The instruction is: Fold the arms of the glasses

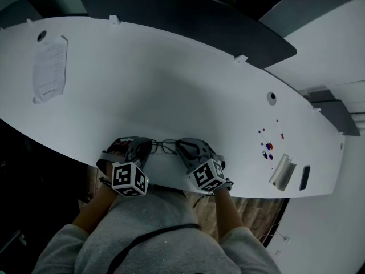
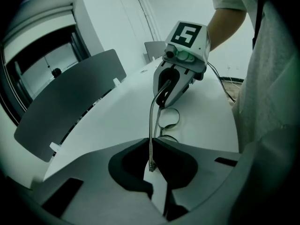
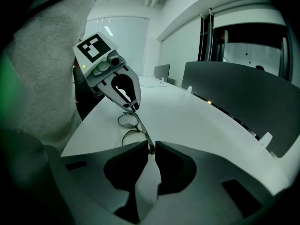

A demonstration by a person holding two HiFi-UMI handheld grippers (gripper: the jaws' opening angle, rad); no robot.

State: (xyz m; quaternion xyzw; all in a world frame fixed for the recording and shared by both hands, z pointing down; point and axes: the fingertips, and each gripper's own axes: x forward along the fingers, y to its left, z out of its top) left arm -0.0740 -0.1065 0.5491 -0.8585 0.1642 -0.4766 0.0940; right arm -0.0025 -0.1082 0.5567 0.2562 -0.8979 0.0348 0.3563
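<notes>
Thin-rimmed glasses [image 1: 165, 147] lie on the white table [image 1: 171, 84] near its front edge, between my two grippers. My left gripper [image 1: 144, 148] is shut on a slim arm of the glasses [image 2: 151, 125], whose tip sits just inside the jaws of the left gripper [image 2: 152, 142]. That arm runs alongside the two lenses [image 2: 168, 118] up to the right gripper [image 2: 161, 100]. In the right gripper view, my right gripper [image 3: 152, 146] is shut on the frame's near corner, by the hinge. The lenses [image 3: 127, 121] stretch away toward the left gripper [image 3: 129, 108].
A printed sheet [image 1: 50, 67] lies at the table's far left. Small coloured bits [image 1: 268, 147], a shiny metal piece [image 1: 282, 173] and a dark flat object [image 1: 304, 177] sit at the right. A dark partition [image 1: 188, 16] borders the far edge. The person's grey top [image 1: 154, 233] is close below.
</notes>
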